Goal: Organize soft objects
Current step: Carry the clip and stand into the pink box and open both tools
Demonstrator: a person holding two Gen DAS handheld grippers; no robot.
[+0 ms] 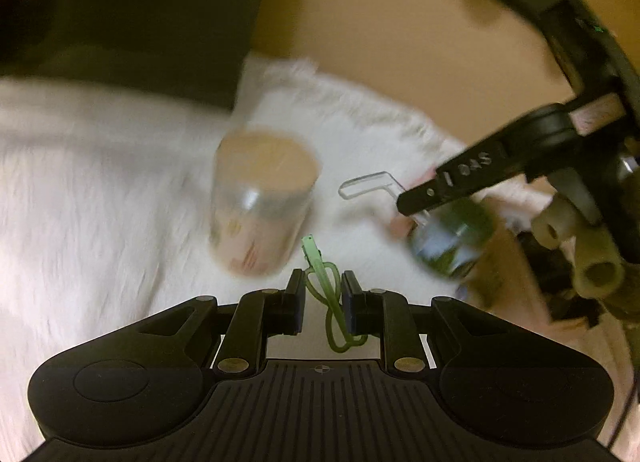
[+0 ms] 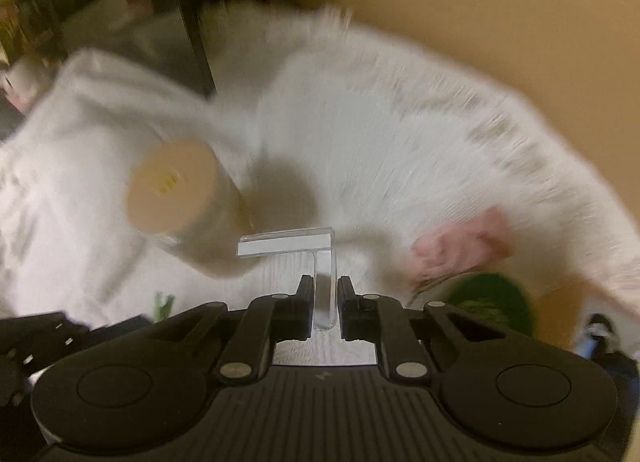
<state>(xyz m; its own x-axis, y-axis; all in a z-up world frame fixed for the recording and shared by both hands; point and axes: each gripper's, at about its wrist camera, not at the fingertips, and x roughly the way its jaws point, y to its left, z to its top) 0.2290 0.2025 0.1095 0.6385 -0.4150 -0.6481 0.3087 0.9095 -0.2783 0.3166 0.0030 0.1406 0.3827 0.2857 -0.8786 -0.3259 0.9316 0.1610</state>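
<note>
Holding a limp green loop (image 1: 329, 304) between barely parted jaws, the left gripper (image 1: 322, 298) hovers over the white fluffy cover (image 1: 100, 190). The right gripper (image 2: 322, 304) pinches a clear L-shaped piece (image 2: 298, 248). The tan-lidded jar (image 1: 262, 202) stands mid-cover, just ahead; either gripper swinging could tip it on the soft pile. The loop could slip from so loose a hold. Blur hides the pink thing (image 2: 460, 242) and the green bottle (image 1: 452, 238) near the cover's right edge.
</note>
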